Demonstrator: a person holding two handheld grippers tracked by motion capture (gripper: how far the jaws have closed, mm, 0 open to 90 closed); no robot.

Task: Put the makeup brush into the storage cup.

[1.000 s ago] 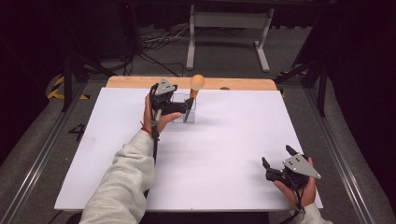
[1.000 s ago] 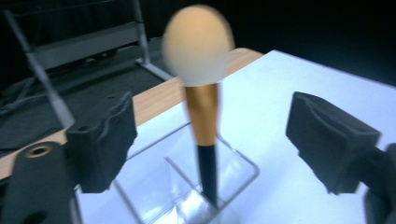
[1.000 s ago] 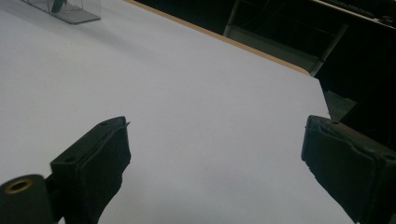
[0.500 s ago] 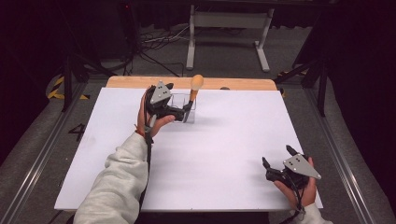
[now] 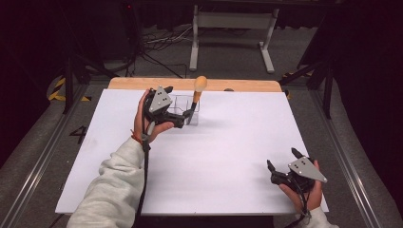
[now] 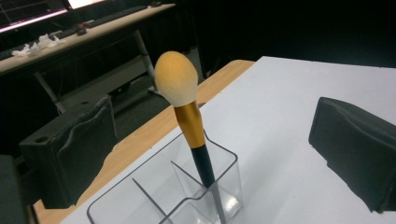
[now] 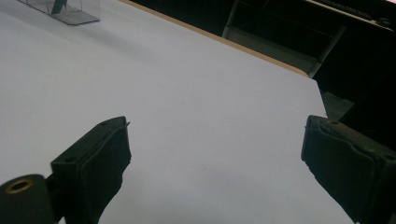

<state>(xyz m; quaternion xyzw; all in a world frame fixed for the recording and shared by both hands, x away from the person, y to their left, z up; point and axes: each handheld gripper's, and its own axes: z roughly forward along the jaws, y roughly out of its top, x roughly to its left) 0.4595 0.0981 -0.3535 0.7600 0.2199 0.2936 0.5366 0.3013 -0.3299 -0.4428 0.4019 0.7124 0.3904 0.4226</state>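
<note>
Clear plastic divided organizer [image 6: 187,196], holding an upright orange-tipped makeup brush [image 6: 187,112], sits between the wide-open, empty left gripper [image 6: 215,154] jaws.

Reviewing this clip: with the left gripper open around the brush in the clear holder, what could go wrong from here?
1. The makeup brush leans in the clear organizer; jaws closing off-centre may push it instead of gripping it.
2. The organizer looks light and sits near the table's far edge; the left gripper could nudge or tip it.
</note>
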